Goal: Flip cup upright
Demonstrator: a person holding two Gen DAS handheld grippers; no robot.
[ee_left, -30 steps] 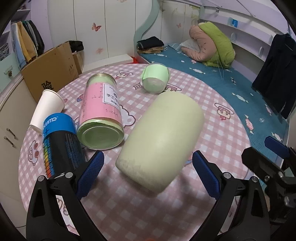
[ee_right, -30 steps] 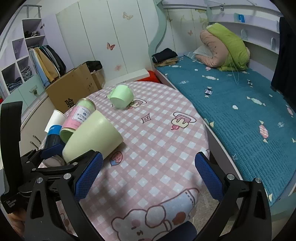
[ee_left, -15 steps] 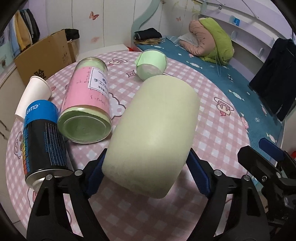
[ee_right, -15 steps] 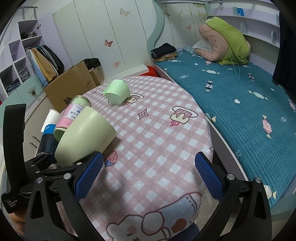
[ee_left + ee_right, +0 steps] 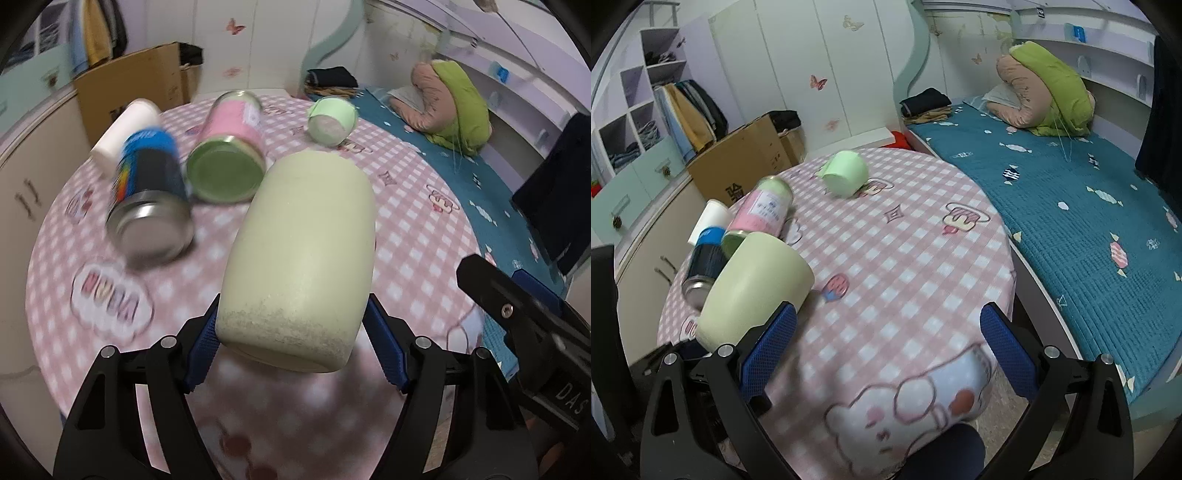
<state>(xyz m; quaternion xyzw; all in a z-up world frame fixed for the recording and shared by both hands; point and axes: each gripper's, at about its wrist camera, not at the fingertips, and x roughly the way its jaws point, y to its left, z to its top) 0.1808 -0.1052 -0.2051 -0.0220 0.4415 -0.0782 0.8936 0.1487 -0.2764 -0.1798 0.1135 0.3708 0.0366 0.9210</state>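
A pale yellow-green cup [image 5: 299, 254] is held on its side, tilted, its base toward the camera and lifted off the pink checked table [image 5: 417, 236]. My left gripper [image 5: 291, 347] is shut on the cup near its base, blue pads on both sides. The cup also shows in the right wrist view [image 5: 753, 291], at the table's left edge. My right gripper [image 5: 884, 347] is open and empty over the near edge of the table. A smaller mint-green cup [image 5: 332, 120] lies on its side at the far side of the table [image 5: 846, 178].
A pink-labelled jar [image 5: 231, 162], a blue-black can [image 5: 151, 195] and a white paper cup [image 5: 123, 131] lie on their sides at the table's left. A cardboard box [image 5: 746, 166] stands behind. A bed with a teal cover [image 5: 1089, 229] runs along the right.
My left gripper has closed on the pale cup and lifted it off the table, tilting it. The view has swung, so the can and jar look blurred. The right gripper stays open.
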